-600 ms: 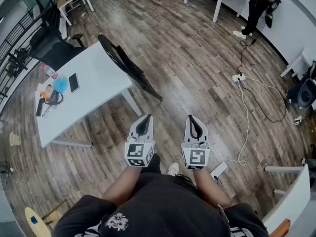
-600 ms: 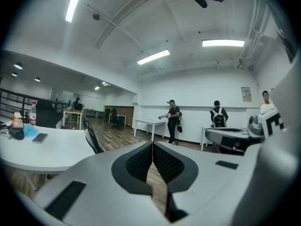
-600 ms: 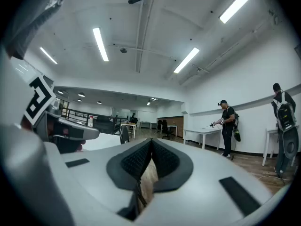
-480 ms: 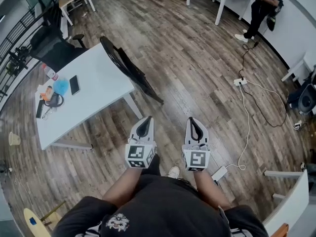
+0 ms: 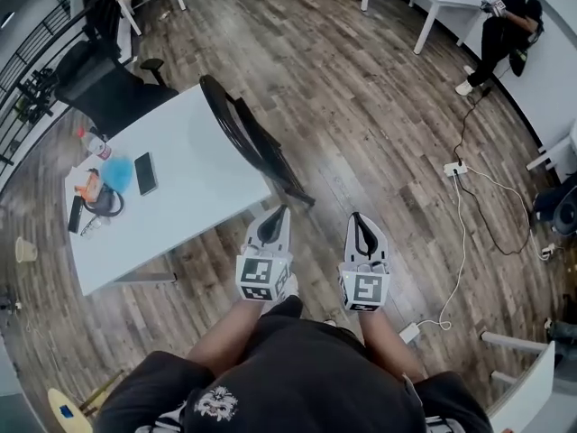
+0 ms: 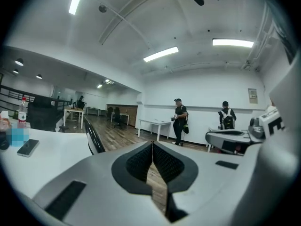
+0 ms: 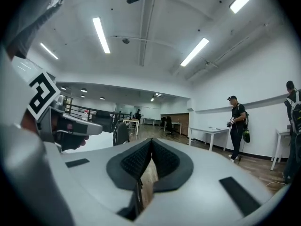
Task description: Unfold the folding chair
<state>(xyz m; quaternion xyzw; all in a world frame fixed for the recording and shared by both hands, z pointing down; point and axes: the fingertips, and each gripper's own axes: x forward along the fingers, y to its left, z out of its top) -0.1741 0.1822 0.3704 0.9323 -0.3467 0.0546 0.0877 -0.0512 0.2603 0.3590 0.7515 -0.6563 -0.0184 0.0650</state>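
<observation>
With my left gripper (image 5: 277,216) and right gripper (image 5: 357,218) both pinched fully shut on nothing, just short of the white table (image 5: 194,197), I reckon closed jaws could merely shove the folded folding chair (image 5: 251,140) propped against that table's edge, sliding it down onto the floor.

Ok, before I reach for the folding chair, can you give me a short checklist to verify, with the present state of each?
1. Folding chair folded, standing against the white table: ok.
2. Left tool open for a grasp: not ok, jaws shut, nothing held.
3. Right tool open for a grasp: not ok, jaws shut, nothing held.
4. Floor between tools and chair free: ok.
5. Cable lying away from the chair: ok.
6. Chair's feet steady: cannot tell.
</observation>
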